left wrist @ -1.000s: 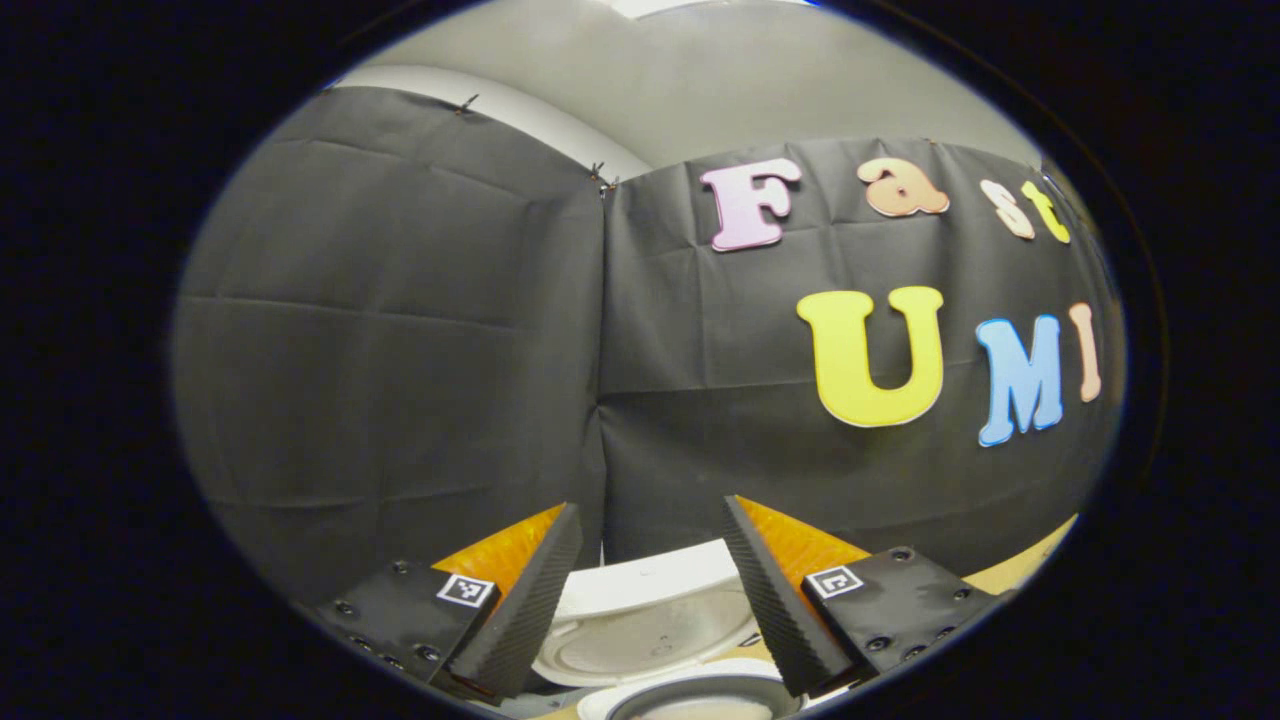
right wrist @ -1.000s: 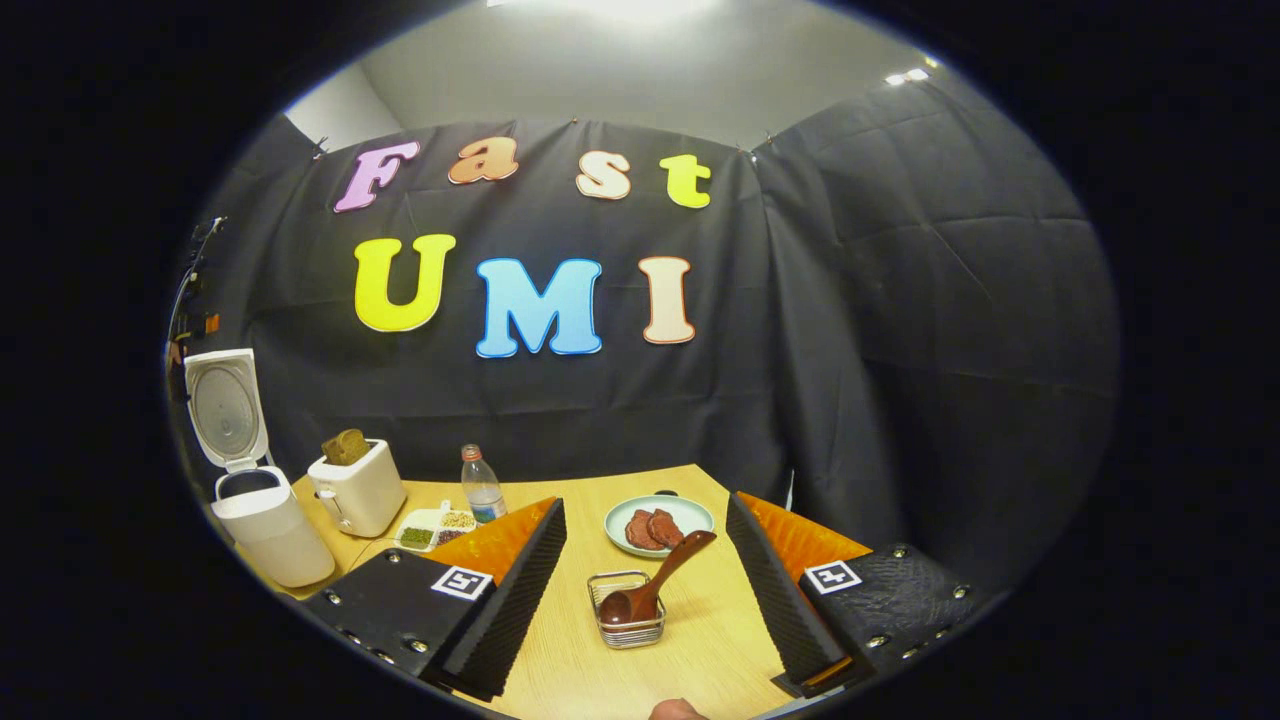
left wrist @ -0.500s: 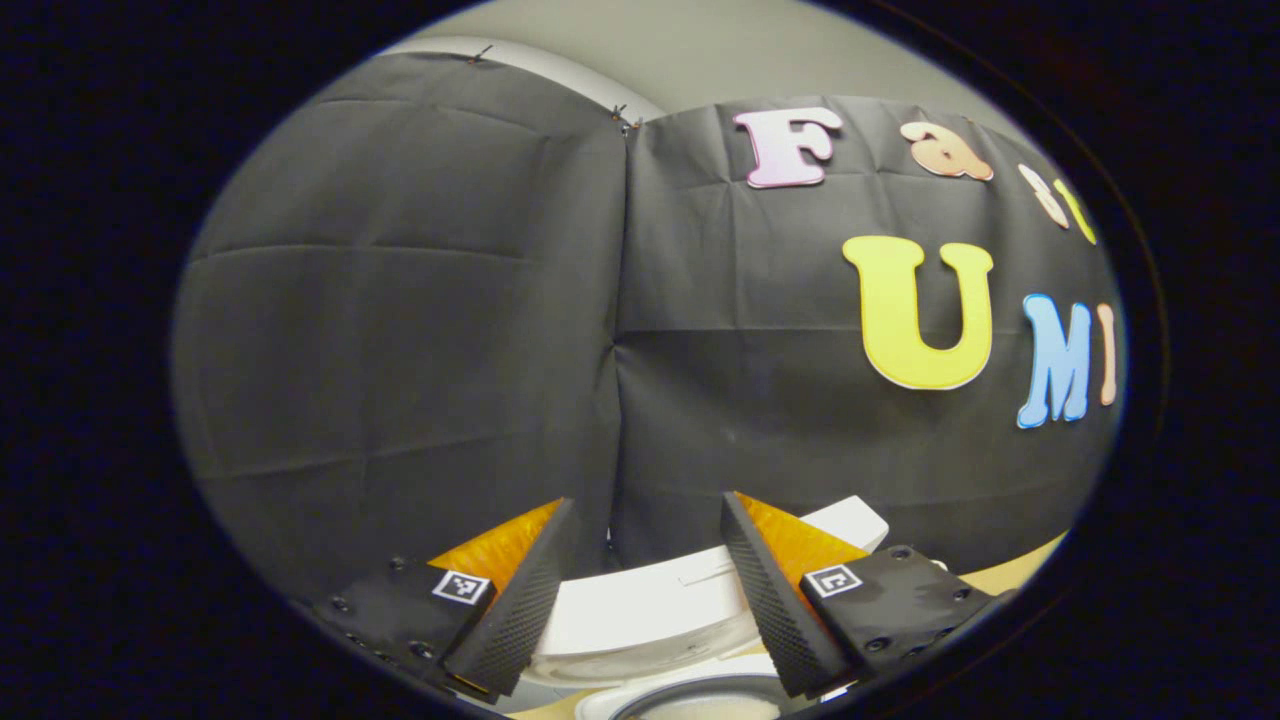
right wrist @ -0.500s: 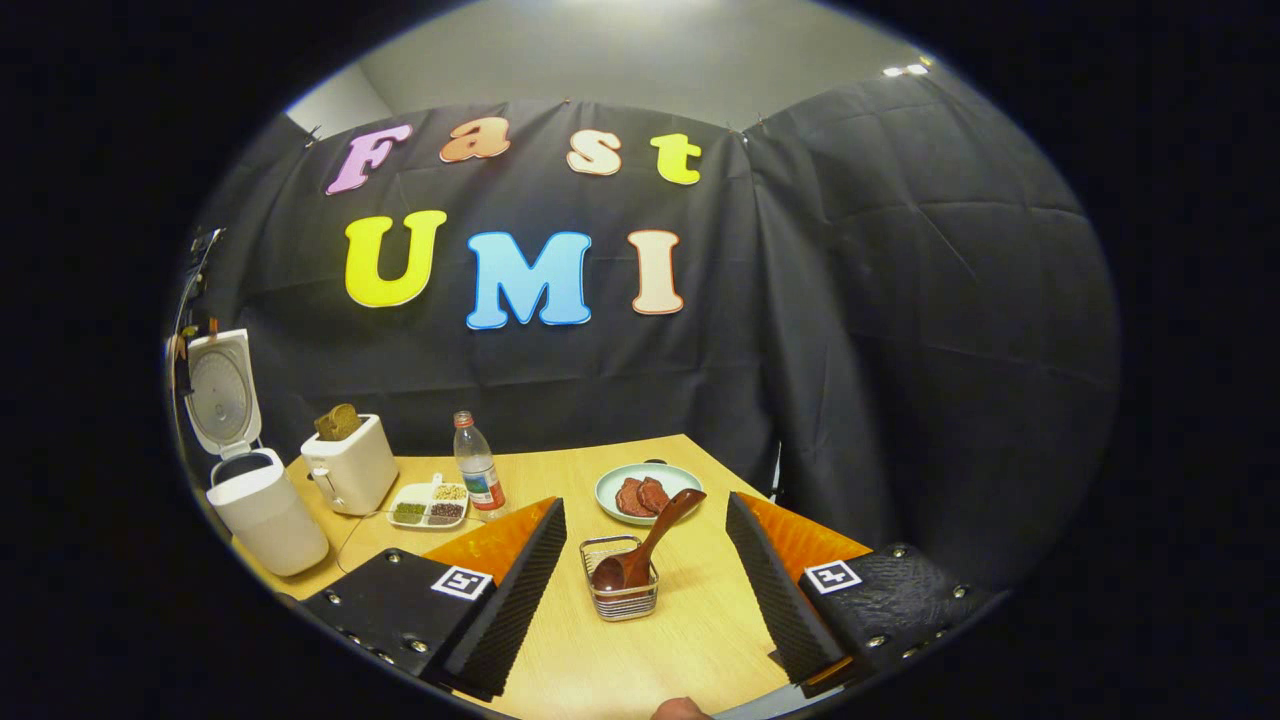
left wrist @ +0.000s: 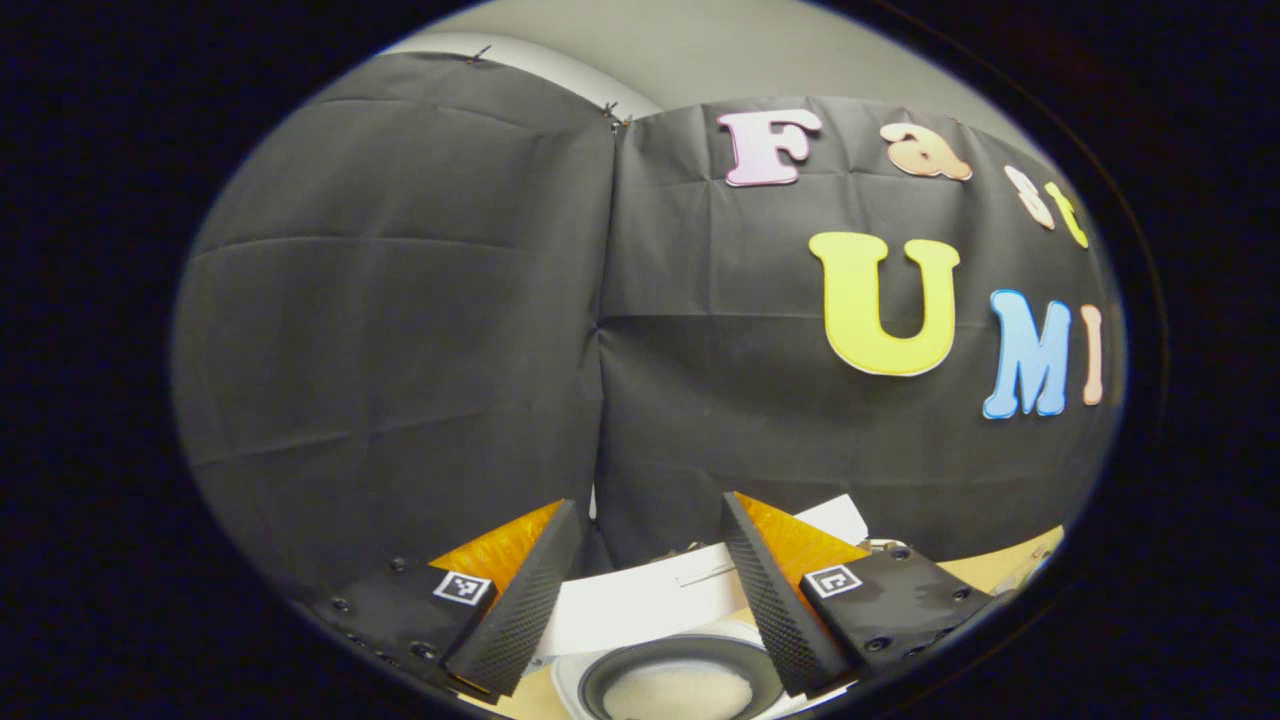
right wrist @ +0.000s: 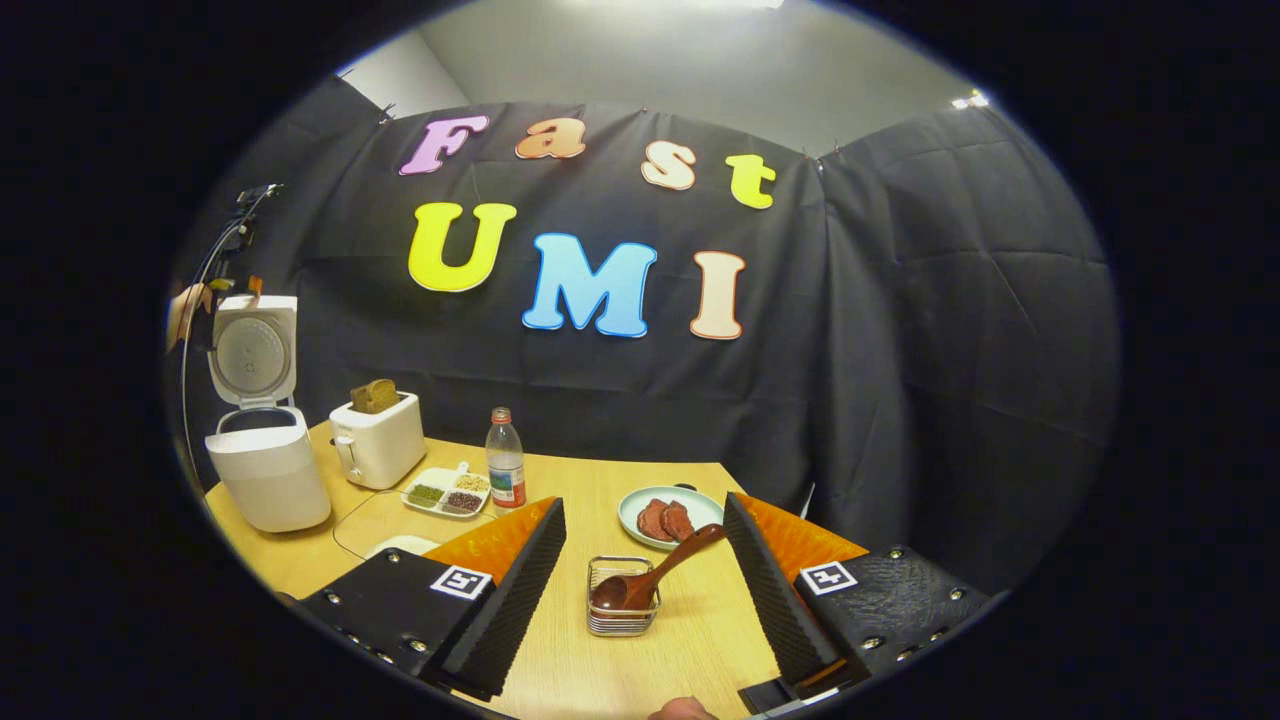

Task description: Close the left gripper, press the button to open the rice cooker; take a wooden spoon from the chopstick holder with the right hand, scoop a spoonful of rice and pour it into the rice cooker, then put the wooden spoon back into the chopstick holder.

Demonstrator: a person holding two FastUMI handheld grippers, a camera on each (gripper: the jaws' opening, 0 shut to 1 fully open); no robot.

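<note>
The right gripper has its ridged black fingers spread wide, and the dark brown wooden spoon leans bowl-down in the small wire chopstick holder on the table between and just beyond them, untouched. The left gripper, fingers likewise spread, hovers over the white rice cooker, whose lid stands open. So the button press looks done; taking the spoon, scooping, pouring and returning it remain.
</note>
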